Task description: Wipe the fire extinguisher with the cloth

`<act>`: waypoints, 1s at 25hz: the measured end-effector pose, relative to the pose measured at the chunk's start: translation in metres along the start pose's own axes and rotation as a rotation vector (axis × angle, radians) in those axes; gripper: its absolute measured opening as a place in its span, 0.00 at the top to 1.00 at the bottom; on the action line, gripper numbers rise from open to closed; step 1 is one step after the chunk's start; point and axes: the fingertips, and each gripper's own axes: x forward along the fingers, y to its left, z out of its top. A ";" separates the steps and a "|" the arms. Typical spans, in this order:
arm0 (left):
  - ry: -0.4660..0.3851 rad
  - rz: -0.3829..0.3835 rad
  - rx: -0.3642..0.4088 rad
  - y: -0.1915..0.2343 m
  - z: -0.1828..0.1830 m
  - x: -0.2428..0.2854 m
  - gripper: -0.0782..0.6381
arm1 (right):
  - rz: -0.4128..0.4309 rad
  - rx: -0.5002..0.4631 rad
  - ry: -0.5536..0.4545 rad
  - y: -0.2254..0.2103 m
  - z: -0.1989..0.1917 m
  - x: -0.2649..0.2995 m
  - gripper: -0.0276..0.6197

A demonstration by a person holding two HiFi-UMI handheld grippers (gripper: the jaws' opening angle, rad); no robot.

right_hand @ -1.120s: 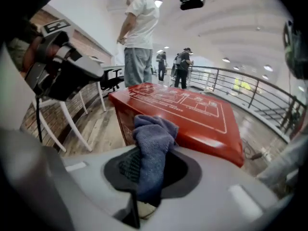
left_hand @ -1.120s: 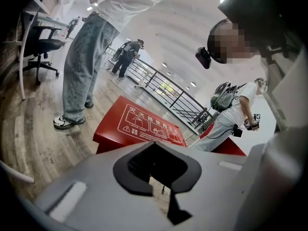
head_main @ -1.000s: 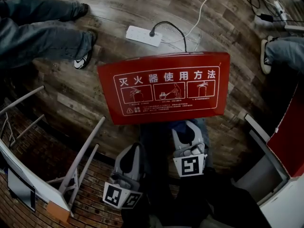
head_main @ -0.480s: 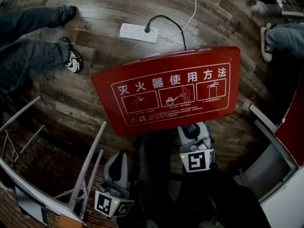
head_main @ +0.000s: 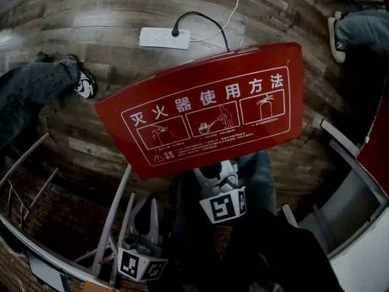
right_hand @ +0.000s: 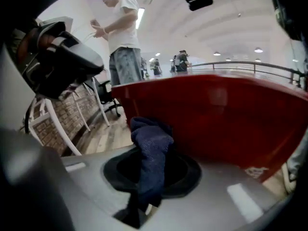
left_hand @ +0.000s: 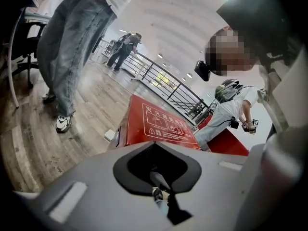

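Right gripper: the jaws are pinched together on a dark blue cloth, which sticks up past the tips in a crumpled bunch.
Left gripper: the jaws are closed on each other with nothing between them. It hangs low at the person's left side, beside a white metal frame.
Cloth to box: the bunch stands just in front of the near wall of the red fire extinguisher box. Whether it touches cannot be told.
Right gripper to box: from above, its tips sit right at the near lower edge of the slanted lid.
Box: it stands on the wooden floor with white printed instructions facing up. No extinguisher itself is in view.
Step in hand: probably bringing the cloth onto the red surface to start wiping.
Doing it well: the loose bunch should meet the panel, not the jaws. The grip should be kept firm and the strokes long and overlapping. The free left gripper could steady the box.
Further out: a power strip lies beyond the box, and a bystander's shoe is off to its left.
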 end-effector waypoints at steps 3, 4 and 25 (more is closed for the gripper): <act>0.015 0.009 0.014 0.003 -0.005 -0.003 0.88 | 0.090 -0.019 -0.053 0.031 0.023 0.014 0.84; 0.013 0.013 0.009 0.003 -0.005 -0.003 0.88 | 0.102 -0.030 -0.056 0.033 0.023 0.014 0.84; 0.002 0.013 0.007 -0.005 -0.013 -0.007 0.89 | 0.092 -0.065 -0.031 -0.010 0.019 -0.024 0.84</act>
